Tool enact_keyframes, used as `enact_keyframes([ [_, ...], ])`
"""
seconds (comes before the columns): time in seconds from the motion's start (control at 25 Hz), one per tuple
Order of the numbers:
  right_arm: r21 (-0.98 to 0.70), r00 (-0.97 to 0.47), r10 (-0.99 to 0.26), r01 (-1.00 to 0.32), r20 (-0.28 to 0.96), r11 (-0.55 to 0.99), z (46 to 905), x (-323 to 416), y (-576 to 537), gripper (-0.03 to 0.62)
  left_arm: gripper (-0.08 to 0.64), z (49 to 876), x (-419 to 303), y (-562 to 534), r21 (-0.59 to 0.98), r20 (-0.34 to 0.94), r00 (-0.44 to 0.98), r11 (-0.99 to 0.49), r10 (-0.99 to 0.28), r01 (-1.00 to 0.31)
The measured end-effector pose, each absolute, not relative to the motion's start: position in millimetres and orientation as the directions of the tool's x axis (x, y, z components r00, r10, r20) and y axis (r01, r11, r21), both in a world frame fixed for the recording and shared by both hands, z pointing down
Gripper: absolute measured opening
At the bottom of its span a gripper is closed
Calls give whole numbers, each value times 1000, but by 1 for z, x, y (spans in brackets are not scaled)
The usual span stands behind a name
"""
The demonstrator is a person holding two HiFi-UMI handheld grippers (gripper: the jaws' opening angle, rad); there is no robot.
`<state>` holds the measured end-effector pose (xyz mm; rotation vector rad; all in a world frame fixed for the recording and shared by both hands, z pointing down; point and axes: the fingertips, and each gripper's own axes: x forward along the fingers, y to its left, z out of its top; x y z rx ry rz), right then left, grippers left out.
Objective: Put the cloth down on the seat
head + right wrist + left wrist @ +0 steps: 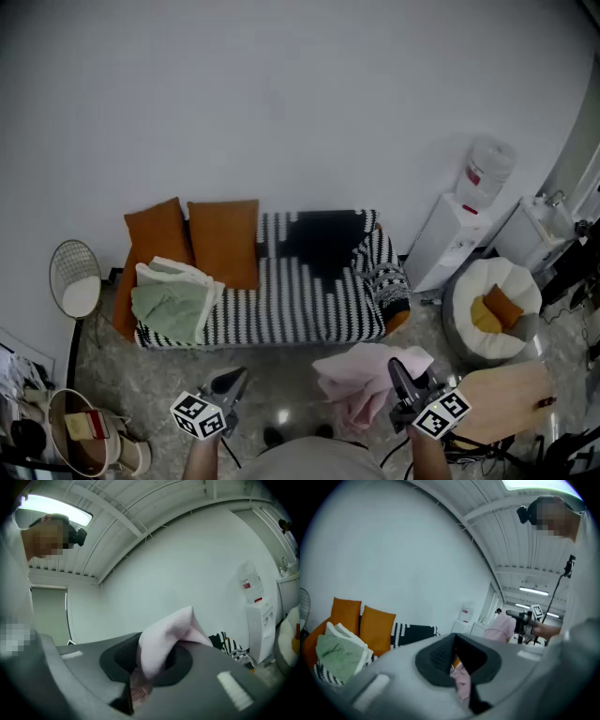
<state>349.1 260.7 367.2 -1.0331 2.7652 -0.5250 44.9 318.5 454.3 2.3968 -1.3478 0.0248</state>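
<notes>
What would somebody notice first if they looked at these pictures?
Probably the pink cloth, bunched up at the bottom middle and pinched in the right gripper. Next comes the black-and-white striped sofa against the white wall, with two orange cushions and folded green cloths at its left end.

Soft, even light fills the head view, leaving the wall (281, 94) a flat grey, with one small glare spot on the polished floor (281, 418). Both gripper views are fisheye (the roof beams bow into arcs) and go black at the corners. A ceiling panel (56, 506) burns out white in the right gripper view, where the cloth (164, 639) sits close and soft-focused.
</notes>
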Motion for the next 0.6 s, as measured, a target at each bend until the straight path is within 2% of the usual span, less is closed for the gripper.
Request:
enact_keyframes([
  [0.6,-354,-754,-657,-607,-29,712,359,335,268,49,-2,451,35,322,326,190,551,-477,-813,-816],
])
